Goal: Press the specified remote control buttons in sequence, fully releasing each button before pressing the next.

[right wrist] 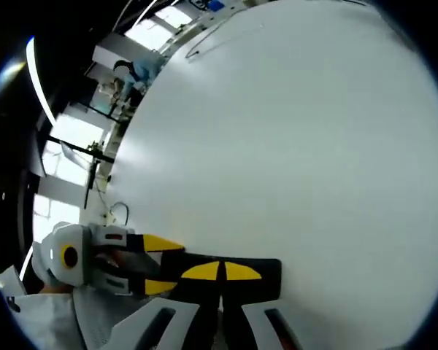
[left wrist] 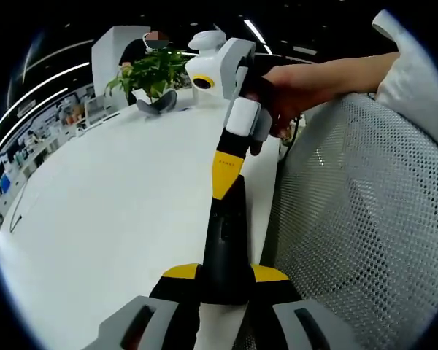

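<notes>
In the left gripper view, the left gripper (left wrist: 225, 281) clamped the remote control (left wrist: 226, 248) at 6 o'clock, above the white table (left wrist: 117, 211); the right gripper (left wrist: 228, 175) met its far end at 12, jaws together.

In the right gripper view, the right gripper's yellow tips lay closed across the remote at 6 o'clock.

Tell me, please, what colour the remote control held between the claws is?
Black; the remote control shows best in the left gripper view.
</notes>
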{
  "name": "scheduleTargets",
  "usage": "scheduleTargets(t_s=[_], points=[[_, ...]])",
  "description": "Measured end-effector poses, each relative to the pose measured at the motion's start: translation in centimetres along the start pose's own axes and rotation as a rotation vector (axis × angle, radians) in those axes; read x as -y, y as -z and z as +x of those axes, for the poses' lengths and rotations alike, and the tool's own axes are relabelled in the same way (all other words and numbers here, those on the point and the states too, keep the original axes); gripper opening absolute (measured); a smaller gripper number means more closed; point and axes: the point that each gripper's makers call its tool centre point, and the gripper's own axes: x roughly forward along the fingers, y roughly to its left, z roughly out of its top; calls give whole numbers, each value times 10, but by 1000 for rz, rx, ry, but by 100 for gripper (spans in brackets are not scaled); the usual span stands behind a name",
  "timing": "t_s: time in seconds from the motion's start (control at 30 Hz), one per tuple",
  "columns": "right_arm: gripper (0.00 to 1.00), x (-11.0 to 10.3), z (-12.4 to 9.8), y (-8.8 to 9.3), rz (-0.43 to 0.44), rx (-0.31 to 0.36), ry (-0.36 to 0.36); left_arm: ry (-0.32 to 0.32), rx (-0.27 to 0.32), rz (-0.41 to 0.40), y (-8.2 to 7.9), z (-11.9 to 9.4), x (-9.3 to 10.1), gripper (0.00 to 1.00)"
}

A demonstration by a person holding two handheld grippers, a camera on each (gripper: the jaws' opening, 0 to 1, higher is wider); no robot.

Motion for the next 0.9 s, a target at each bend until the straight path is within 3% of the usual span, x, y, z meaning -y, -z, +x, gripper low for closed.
scheduleTargets(t_s=[0.1, 0.9], points=[[0, 1, 0, 0, 28, -1, -14, 0, 0, 0, 0, 0, 0, 24], [0, -3, 0, 0, -70, -17, 26, -4, -2, -1, 0, 0, 0, 24]])
